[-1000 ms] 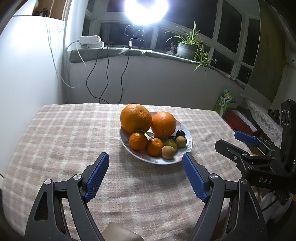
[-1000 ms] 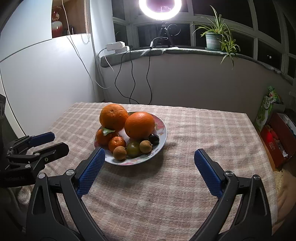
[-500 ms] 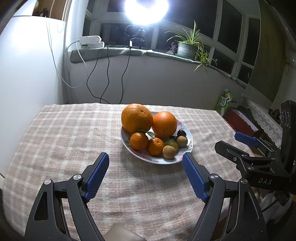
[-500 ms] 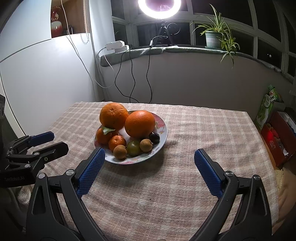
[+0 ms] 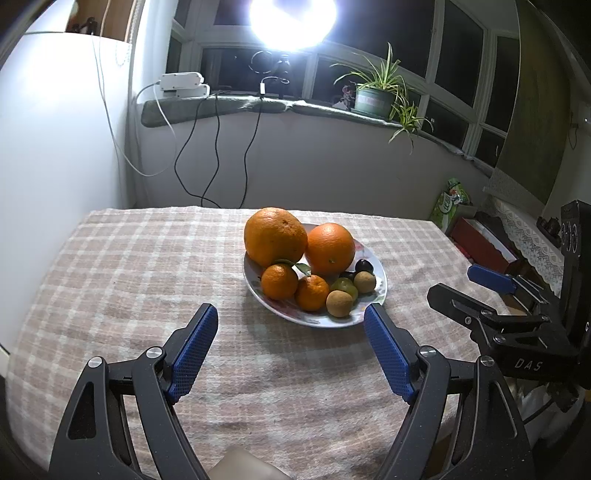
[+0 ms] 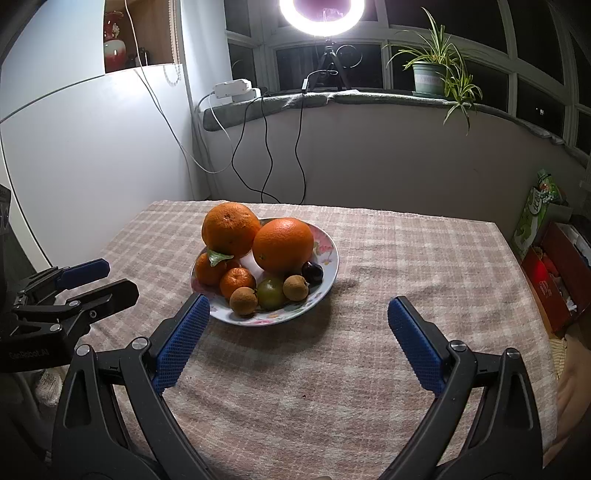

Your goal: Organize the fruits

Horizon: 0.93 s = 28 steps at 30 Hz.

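A round white plate with a floral pattern (image 5: 376, 295) stands on a table covered by a beige-and-white checked cloth (image 5: 129, 266), roughly at the middle of the table. All fruit lies on the plate. At the back sit two large oranges: a bumpy-skinned large orange (image 5: 275, 236) on the left and a smooth round orange (image 5: 330, 249) to its right, touching each other. In front of them lie a small mandarin with a green leaf (image 5: 279, 281) and a second small mandarin (image 5: 311, 292), side by side. Toward the near right rim are a brown rough-skinned longan (image 5: 339, 303), a green round fruit (image 5: 344, 286) just behind it, a second brown longan (image 5: 364, 282) and a dark purple cherry-like fruit (image 5: 364, 265).

The left black gripper with blue ribbed pads (image 5: 291, 317) hovers over the cloth short of the plate, its jaws spread wide and holding nothing; its right fingertip lies near the plate's near rim in this view. The right black gripper with blue ribbed pads (image 6: 297, 308) hangs likewise above the cloth, jaws released and empty, its left pad overlapping the plate's near-left rim in its own view. Contact cannot be confirmed.

Behind the table a white ring light (image 6: 322, 16) shines on a windowsill, beside a potted spider plant (image 6: 430, 75).
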Tool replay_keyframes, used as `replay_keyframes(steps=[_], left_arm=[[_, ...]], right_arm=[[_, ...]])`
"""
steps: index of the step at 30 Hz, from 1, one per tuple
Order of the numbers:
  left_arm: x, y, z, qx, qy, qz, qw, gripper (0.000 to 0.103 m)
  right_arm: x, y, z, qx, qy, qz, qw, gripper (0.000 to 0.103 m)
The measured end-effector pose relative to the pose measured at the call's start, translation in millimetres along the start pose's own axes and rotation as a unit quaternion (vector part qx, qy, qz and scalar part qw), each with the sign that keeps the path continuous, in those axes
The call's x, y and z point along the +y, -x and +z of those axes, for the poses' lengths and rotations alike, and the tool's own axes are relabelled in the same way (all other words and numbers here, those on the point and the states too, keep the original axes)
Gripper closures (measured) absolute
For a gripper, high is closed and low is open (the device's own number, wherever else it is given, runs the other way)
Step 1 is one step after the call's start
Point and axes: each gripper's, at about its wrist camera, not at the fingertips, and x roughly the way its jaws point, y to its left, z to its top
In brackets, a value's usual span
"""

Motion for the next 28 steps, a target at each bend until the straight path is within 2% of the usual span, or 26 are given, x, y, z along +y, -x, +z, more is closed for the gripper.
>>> replay_keyframes(steps=[28], left_arm=[[1.7, -3.0, -0.6, 0.000, -0.001, 0.005, 1.0000, 0.022]], right_arm=[[-3.1, -5.9, -5.1, 0.006, -0.005, 0.000, 1.000, 0.004]])
